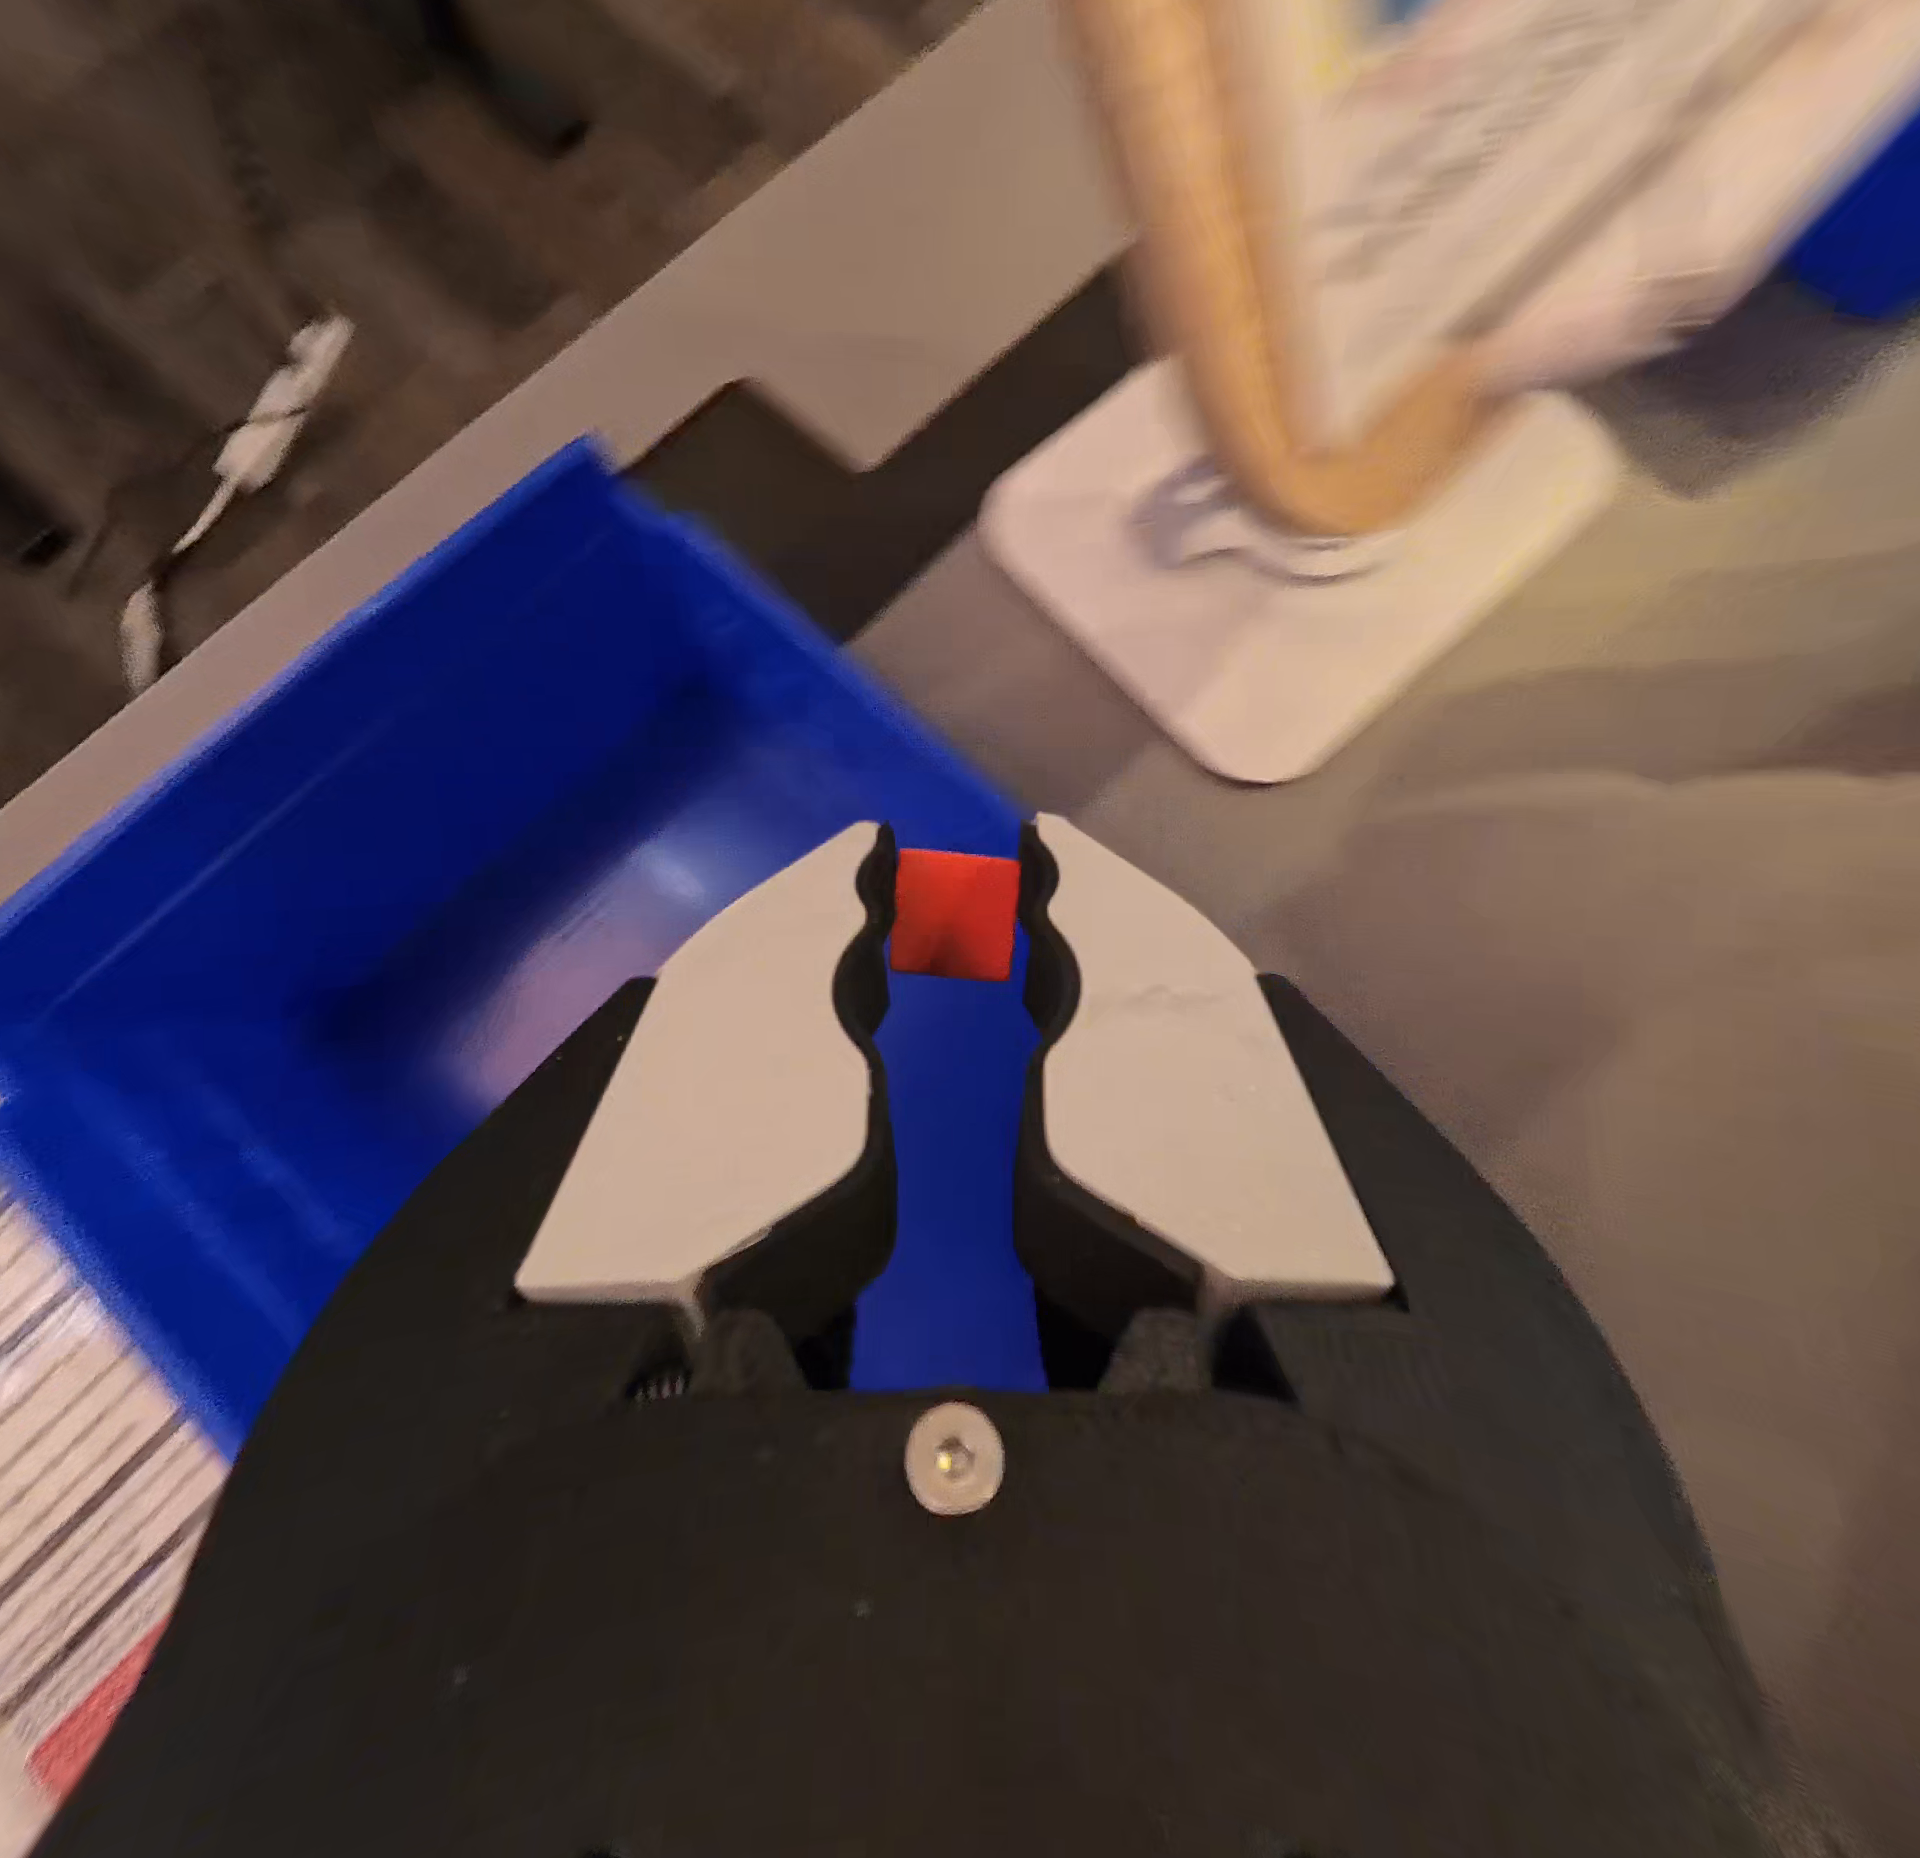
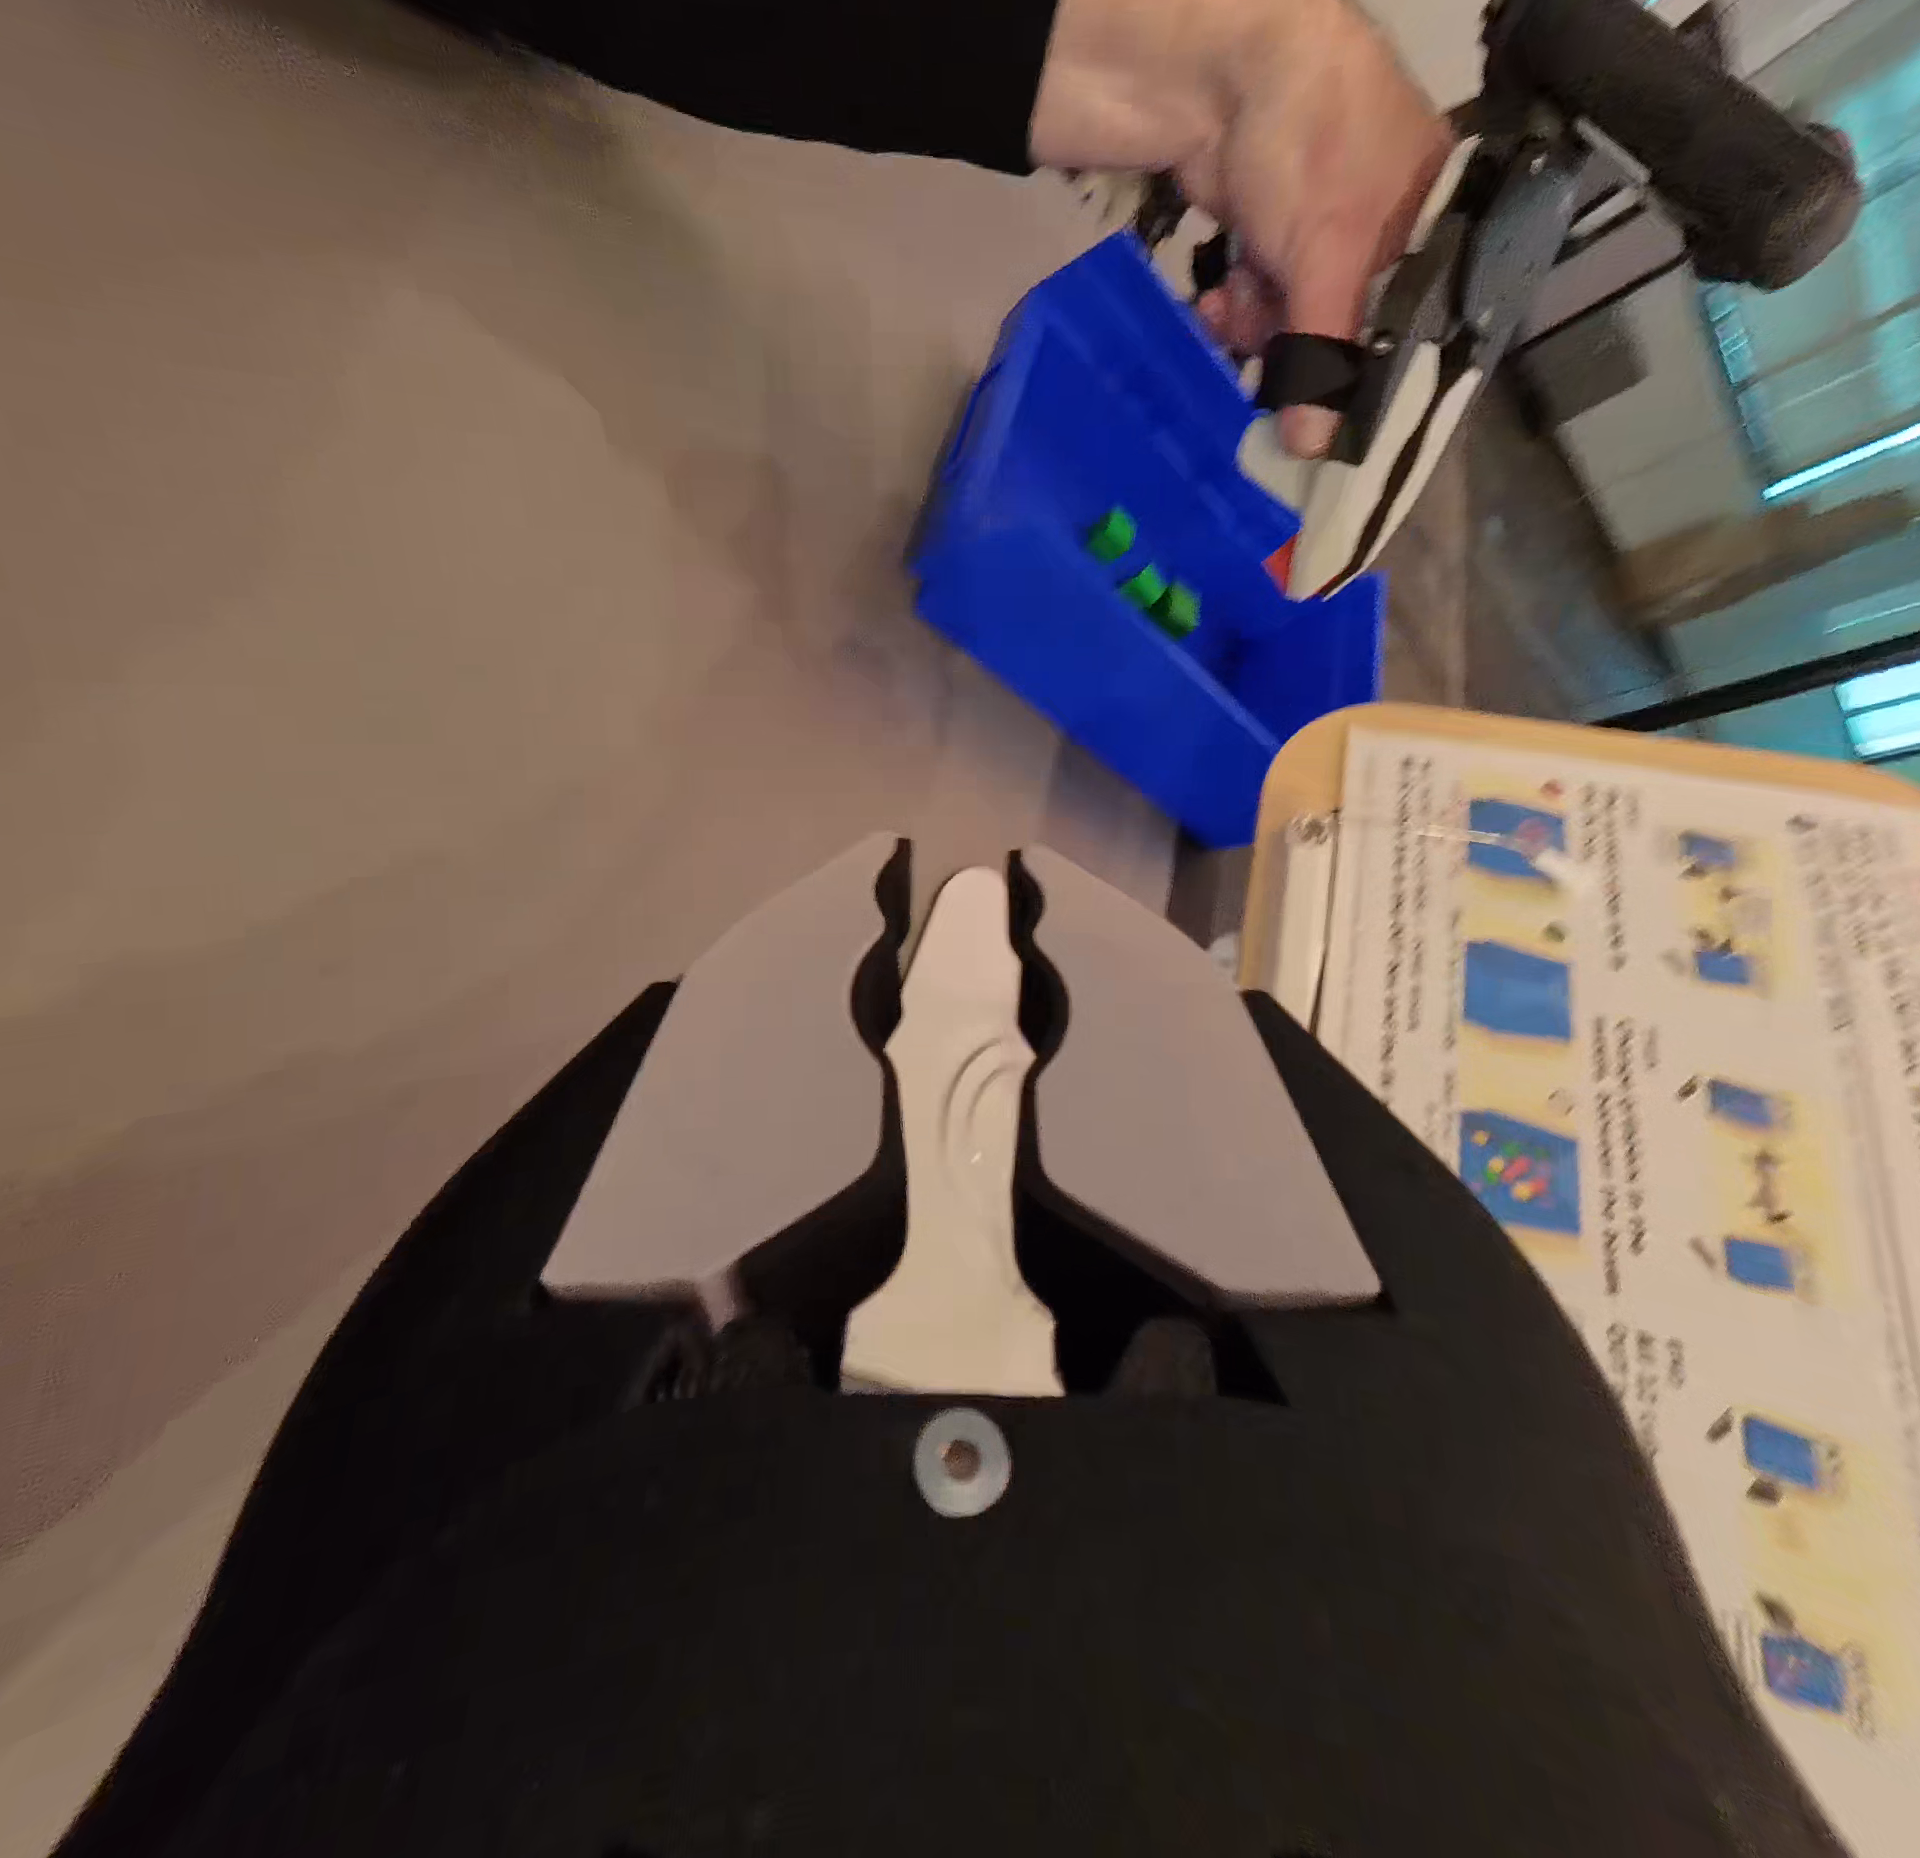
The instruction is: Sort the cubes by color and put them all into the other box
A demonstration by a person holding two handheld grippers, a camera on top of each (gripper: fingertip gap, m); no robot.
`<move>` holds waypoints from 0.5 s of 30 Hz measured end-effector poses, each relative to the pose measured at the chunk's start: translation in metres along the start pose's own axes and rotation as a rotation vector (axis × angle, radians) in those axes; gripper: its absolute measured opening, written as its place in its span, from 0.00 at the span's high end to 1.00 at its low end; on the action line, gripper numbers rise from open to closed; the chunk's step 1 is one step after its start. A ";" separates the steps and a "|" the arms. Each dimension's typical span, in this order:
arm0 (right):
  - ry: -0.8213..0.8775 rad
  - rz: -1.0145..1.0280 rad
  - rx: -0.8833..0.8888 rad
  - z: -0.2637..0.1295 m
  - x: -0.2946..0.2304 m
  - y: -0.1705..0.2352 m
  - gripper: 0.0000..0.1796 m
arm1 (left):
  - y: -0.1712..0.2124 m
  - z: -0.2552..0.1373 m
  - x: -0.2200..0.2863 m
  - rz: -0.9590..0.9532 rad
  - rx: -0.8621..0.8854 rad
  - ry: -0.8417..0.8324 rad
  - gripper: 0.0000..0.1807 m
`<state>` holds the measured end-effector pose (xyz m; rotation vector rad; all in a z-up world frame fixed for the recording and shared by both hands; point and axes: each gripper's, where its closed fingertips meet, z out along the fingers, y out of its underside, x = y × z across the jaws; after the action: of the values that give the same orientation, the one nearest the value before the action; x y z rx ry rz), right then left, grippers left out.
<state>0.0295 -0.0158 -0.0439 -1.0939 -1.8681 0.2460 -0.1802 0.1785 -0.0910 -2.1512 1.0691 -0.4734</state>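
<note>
Left gripper (image 1: 954, 909) pinching red cube (image 1: 953, 913) above blue box (image 1: 343, 873), right gripper (image 2: 956, 909) narrow, empty, tipped sideways, green cubes (image 2: 1143, 574) blurred, hand (image 2: 1236, 135) partly cropped.

light: soft, warm, indoor | blur: heavy motion, bkgd + edges | near parts sharp | wide-angle edge warp

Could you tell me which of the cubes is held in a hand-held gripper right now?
The red cube, clamped between the left hand-held gripper fingertips above the blue box; the three green cubes lie inside the box.
</note>
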 end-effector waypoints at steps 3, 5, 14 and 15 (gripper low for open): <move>0.095 -0.069 0.062 0.019 0.010 -0.009 0.85 | -0.016 -0.013 0.068 0.121 0.006 0.182 0.88; 0.148 -0.111 0.112 0.025 0.014 -0.018 0.81 | -0.019 -0.015 0.118 0.220 -0.032 0.324 0.88; 0.238 -0.328 0.137 0.034 0.009 -0.034 0.76 | -0.038 -0.020 0.266 0.457 -0.154 0.774 0.88; 0.245 -0.344 0.131 0.033 0.008 -0.034 0.78 | -0.040 -0.019 0.271 0.465 -0.167 0.782 0.88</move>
<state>-0.0179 -0.0211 -0.0376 -0.6678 -1.7568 0.0324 -0.0073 -0.0294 -0.0436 -1.7685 2.0293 -1.0651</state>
